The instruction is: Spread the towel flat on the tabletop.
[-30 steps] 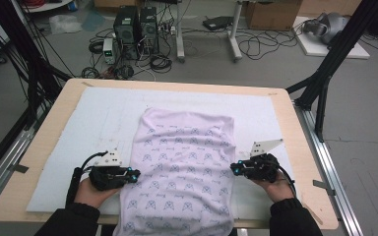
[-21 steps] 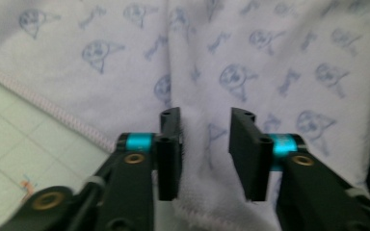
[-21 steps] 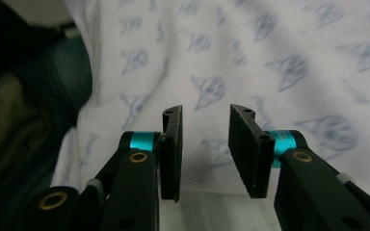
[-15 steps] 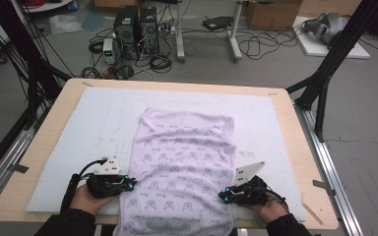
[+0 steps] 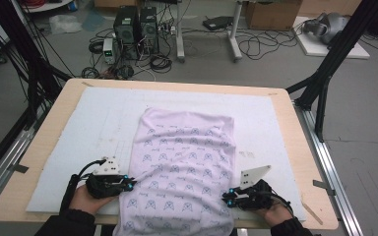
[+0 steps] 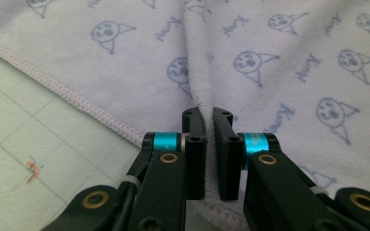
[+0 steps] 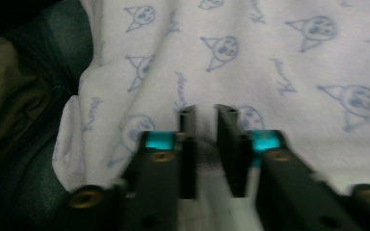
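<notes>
Pinching the towel (image 5: 184,167) at its near side edges, the left gripper (image 5: 126,184) and right gripper (image 5: 229,198) are clenched on cloth lying between them on the table (image 5: 54,110); folding itself looks not yet begun.

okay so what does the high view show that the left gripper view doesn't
High view alone: the wooden table, the white mat, both hands, the right gripper, computers on the floor. Left gripper view alone: the towel's stitched hem, the mat's grid lines, a fold pinched between the jaws. Both: the printed towel and the left gripper, shut on it.
</notes>
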`<state>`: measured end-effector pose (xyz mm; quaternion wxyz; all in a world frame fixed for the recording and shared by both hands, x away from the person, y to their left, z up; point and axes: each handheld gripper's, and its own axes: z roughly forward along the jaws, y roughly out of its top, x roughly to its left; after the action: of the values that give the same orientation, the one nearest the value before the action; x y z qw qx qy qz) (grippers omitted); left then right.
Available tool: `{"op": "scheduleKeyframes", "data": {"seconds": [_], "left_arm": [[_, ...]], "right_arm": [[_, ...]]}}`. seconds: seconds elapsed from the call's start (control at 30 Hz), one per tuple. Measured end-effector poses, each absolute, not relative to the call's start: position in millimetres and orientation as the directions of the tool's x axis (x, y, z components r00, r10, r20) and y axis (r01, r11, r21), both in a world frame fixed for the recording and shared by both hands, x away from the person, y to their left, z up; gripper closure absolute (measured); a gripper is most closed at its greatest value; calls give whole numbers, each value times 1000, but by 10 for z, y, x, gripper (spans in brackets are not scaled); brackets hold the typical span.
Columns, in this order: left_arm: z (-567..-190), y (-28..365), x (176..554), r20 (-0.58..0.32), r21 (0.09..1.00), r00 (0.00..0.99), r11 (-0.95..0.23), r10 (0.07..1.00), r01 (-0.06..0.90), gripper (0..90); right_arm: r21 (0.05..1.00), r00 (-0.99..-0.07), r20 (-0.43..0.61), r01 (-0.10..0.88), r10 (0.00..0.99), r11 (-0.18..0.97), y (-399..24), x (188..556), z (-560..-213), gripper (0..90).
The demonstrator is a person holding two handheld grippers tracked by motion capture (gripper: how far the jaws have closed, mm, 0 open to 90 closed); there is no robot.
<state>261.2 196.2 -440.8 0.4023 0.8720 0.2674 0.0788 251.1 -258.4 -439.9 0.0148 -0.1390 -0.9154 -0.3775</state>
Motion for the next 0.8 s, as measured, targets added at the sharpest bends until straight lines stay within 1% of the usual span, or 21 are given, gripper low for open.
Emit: {"op": "scheduleKeyframes", "data": {"seconds": [0.03, 0.2, 0.37, 0.47, 0.5, 0.53, 0.6, 0.63, 0.73, 0.8], "left_arm": [[-4406, 1962, 2608, -79, 749, 843, -527, 531, 402, 854], [-4368, 1989, 2607, -69, 764, 837, -511, 542, 394, 858], [-4383, 1997, 2628, -84, 767, 828, -495, 555, 409, 856], [-4399, 1992, 2629, -89, 763, 829, -498, 552, 414, 833], [-4390, 1994, 2626, -87, 765, 828, -495, 554, 412, 801], [-4371, 2006, 2623, -83, 769, 829, -494, 553, 407, 776], [-4327, 2035, 2606, -82, 783, 822, -474, 563, 402, 719], [-4311, 2043, 2596, -82, 790, 819, -465, 567, 401, 704], [-4259, 2089, 2554, -85, 809, 821, -442, 564, 388, 700], [-4256, 2097, 2511, -81, 812, 829, -446, 553, 377, 710]], "right_arm": [[683, -966, 118, 248, 232, 687, -2554, 2519, -4387, 891], [688, -971, 112, 229, 211, 688, -2383, 2605, -4309, 896], [655, -973, 80, 214, 215, 725, -2152, 2713, -4339, 897], [655, -971, 88, 223, 221, 721, -2070, 2751, -4361, 896], [655, -971, 93, 228, 222, 720, -2073, 2753, -4361, 893], [656, -971, 83, 223, 225, 721, -2084, 2740, -4353, 855], [684, -969, 79, 223, 233, 694, -2151, 2703, -4311, 842], [704, -968, 71, 221, 243, 675, -2200, 2681, -4281, 839], [743, -963, 76, 227, 257, 630, -2353, 2595, -4223, 838], [738, -962, 80, 234, 261, 633, -2445, 2526, -4247, 837]]}}
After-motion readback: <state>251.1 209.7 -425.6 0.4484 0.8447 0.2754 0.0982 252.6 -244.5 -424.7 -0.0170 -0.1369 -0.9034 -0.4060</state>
